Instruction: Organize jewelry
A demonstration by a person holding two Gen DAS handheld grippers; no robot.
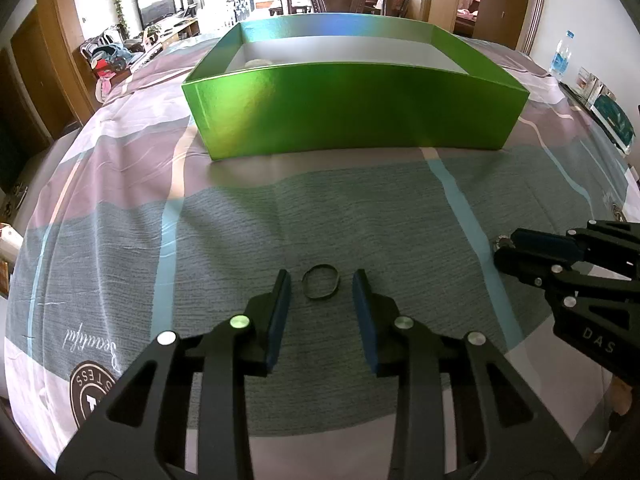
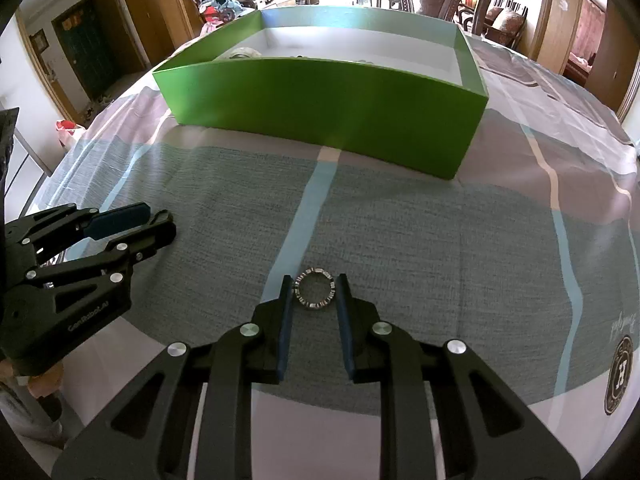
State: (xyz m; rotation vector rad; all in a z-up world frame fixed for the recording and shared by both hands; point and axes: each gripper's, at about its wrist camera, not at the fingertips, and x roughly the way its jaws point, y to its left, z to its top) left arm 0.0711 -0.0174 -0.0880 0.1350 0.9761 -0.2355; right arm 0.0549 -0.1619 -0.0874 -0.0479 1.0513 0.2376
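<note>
Left tongs (image 1: 321, 280) sit low over the worktop (image 1: 120, 208), spread wide, and a thin dark ring (image 1: 321, 282) lies flat on the grey cloth between the blue pads (image 1: 280, 320), clear of both sides. Nothing gripped there. Over to the right tongs (image 2: 314, 289): narrower gap, a silver segmented ring (image 2: 314, 288) lying flat right between the tips, the pads just beside its edges; whether they're actually touching, I can't tell. Beyond both, the open green box (image 2: 320, 108) stands on the cloth, well apart from the rings.
</note>
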